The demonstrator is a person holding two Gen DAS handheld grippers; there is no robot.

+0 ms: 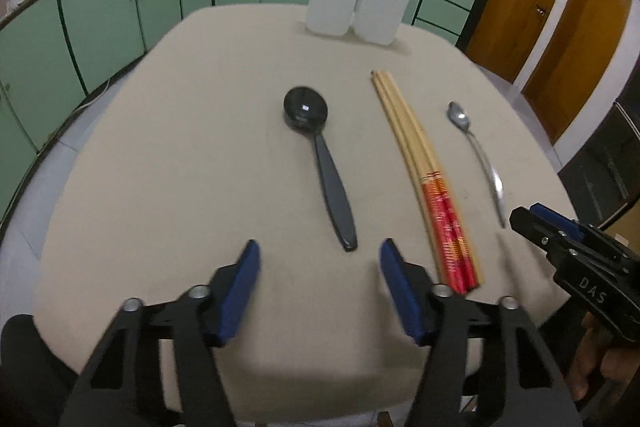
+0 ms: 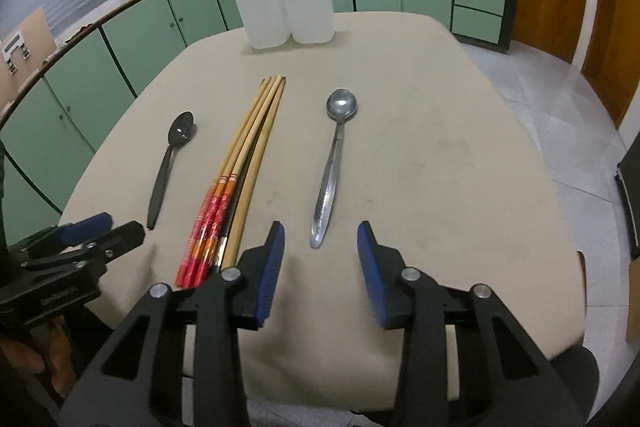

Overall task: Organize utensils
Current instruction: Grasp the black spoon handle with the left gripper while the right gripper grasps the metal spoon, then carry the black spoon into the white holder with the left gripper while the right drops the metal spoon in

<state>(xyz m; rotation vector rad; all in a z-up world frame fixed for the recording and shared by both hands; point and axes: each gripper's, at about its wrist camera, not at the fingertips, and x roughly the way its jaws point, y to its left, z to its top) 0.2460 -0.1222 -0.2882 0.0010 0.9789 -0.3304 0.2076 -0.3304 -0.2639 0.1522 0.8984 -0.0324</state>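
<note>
On the beige table (image 1: 180, 155) lie a black plastic spoon (image 1: 320, 155), a bundle of wooden chopsticks with red ends (image 1: 424, 179) and a metal spoon (image 1: 478, 155), side by side. My left gripper (image 1: 318, 255) hovers open just short of the black spoon's handle end, nothing between its blue pads. In the right wrist view the same three show: black spoon (image 2: 170, 163), chopsticks (image 2: 240, 171), metal spoon (image 2: 332, 163). My right gripper (image 2: 320, 239) is open, with the metal spoon's handle tip just ahead of the gap and untouched by the pads.
Two white tall containers (image 1: 356, 1) (image 2: 286, 5) stand together at the table's far edge. Green cabinets (image 1: 120, 11) run behind; wooden doors (image 1: 560, 11) are at the right. The right gripper's body (image 1: 576, 259) shows at the left view's right edge.
</note>
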